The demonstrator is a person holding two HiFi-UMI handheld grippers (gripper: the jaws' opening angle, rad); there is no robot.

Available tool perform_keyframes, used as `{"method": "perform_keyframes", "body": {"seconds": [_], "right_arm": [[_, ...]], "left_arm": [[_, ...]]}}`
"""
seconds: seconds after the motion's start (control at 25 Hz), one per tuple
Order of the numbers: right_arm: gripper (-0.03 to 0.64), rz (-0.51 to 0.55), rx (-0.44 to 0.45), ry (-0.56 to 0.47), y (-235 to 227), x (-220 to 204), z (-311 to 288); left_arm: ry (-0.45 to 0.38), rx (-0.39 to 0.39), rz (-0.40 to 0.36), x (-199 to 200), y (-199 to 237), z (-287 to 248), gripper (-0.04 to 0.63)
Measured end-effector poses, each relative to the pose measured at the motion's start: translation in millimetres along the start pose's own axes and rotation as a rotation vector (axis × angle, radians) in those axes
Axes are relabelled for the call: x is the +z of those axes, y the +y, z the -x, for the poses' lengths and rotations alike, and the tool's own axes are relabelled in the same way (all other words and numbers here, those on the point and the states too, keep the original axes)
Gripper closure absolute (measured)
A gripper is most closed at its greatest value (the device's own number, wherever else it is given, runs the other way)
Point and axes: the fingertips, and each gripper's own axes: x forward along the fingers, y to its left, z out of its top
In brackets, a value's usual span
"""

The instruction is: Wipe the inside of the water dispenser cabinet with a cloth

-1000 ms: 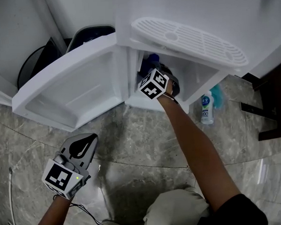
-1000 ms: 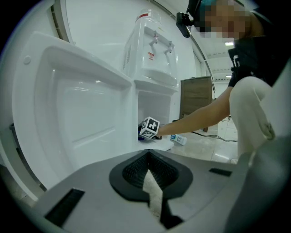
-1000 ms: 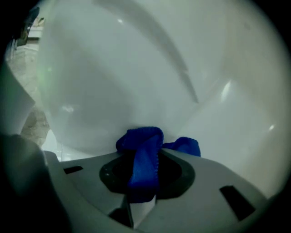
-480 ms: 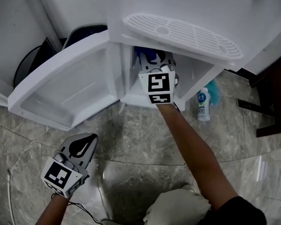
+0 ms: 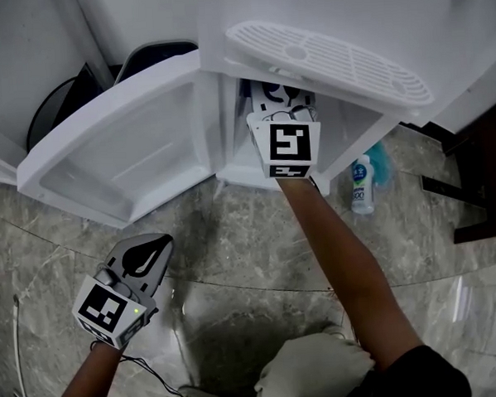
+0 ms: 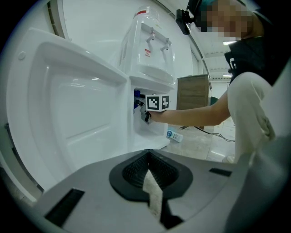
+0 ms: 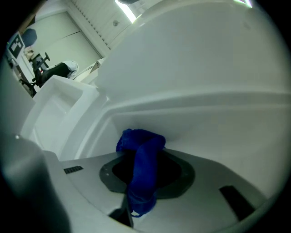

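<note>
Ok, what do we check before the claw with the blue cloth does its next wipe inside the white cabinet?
1. Door swung open: ok.
2. Blue cloth pinched in the right claw: ok.
3. Right claw inside the cabinet: ok.
4. Left claw shut, empty, away from the door: ok.
5. Bottle on the floor outside the cabinet: ok.
6. Cloth pressing on the cabinet wall: cannot tell.

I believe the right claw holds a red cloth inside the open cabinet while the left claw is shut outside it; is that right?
Not quite: the cloth is blue, not red, as the right gripper view shows. The right claw does hold it inside the open cabinet, and the left claw is shut outside it.
</note>
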Motion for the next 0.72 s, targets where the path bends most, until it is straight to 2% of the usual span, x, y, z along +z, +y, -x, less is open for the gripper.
{"method": "perform_keyframes", "body": {"seconds": [0.36, 0.72], "right_arm": [[0.537, 0.101, -0.021, 0.072, -25.8, -27.2, -46.8], [0.538, 0.093, -0.018, 0.045, -12.1, -19.3, -24.8]], "left_arm": [[-0.007, 0.002, 0.004, 4.6, 0.5, 0.9, 0.588], [-0.003, -0.009, 0.003, -1.9, 1.5, -2.0, 0.588]]}}
